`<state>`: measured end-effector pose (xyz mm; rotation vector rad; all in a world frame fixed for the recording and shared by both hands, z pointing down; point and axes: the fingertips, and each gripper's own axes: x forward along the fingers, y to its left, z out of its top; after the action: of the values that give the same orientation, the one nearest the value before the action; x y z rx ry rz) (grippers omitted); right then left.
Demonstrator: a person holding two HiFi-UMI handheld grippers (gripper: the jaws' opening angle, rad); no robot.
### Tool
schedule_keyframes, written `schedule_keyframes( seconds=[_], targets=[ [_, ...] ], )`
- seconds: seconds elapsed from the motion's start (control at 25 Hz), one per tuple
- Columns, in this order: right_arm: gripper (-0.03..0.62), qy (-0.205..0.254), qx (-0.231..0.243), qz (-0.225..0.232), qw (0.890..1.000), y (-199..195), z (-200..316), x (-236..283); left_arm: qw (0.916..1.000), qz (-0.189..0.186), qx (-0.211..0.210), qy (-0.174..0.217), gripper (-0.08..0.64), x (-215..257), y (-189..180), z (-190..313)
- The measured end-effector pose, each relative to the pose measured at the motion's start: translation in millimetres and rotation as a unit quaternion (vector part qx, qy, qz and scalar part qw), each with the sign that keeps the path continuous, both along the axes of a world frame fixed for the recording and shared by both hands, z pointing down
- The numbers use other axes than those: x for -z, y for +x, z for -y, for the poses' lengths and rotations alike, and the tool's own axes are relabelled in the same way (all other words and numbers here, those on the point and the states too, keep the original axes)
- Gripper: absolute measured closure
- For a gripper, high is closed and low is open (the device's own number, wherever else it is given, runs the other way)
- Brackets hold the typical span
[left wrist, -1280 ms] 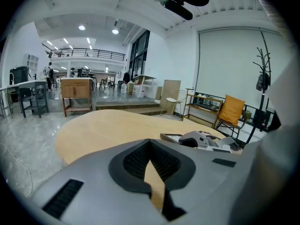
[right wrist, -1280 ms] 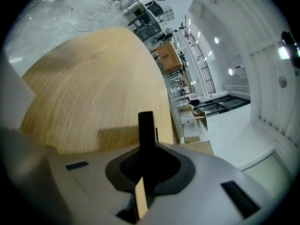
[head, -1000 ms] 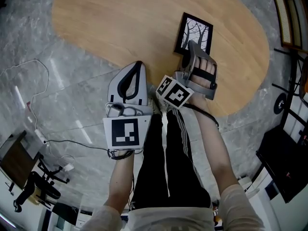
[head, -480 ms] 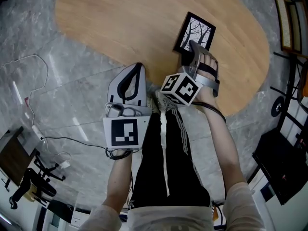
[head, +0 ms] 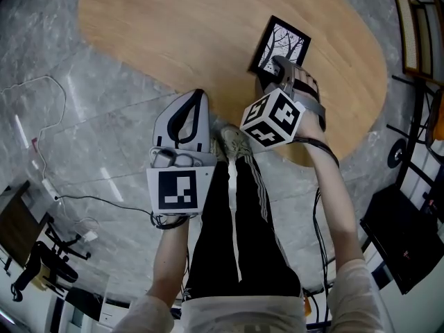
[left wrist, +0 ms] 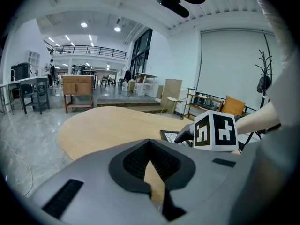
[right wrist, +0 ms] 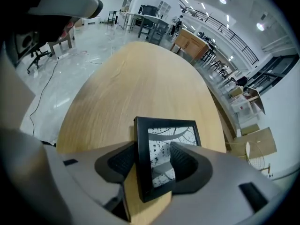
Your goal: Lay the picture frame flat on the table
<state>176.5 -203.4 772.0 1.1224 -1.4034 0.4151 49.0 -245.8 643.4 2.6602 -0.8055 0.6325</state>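
Note:
The black picture frame (head: 281, 44) with a tree print lies on the oval wooden table (head: 173, 26), near its right end. My right gripper (head: 275, 71) reaches over the frame's near edge. In the right gripper view the frame (right wrist: 159, 149) sits between the jaws of the right gripper (right wrist: 152, 162), which are opening; a gap shows on the left side. My left gripper (head: 198, 96) hovers at the table's near edge, left of the frame, shut and empty. In the left gripper view its tips (left wrist: 151, 161) meet, and the frame (left wrist: 169, 136) shows beyond them.
The table's near edge runs just past both grippers, with grey marble floor below. The person's legs and a shoe (head: 232, 141) are between the arms. Cables (head: 41, 151) trail on the floor at left. Dark furniture (head: 409, 234) and a rack (head: 416, 26) stand at right.
The right gripper has tipped upward, its marker cube lifting toward the camera, and its jaws have spread around the frame. The frame stays on the table. The left gripper has not moved.

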Motion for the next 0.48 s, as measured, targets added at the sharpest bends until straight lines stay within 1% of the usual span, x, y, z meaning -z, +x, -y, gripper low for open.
schedule_keyframes(
  seconds=[0.32, 0.48],
  targets=[
    [0.359, -0.033, 0.009, 0.030, 0.999, 1.1, -0.6, -1.0, 1.0000, 0.002, -0.005, 0.003, 0.551, 1.8, 4.0, 1.3],
    [0.348, -0.037, 0.002, 0.049, 0.998, 2.4, 1.1, -2.0, 1.0000, 0.001, -0.005, 0.005, 0.551, -0.4, 2.7, 4.0]
  ],
)
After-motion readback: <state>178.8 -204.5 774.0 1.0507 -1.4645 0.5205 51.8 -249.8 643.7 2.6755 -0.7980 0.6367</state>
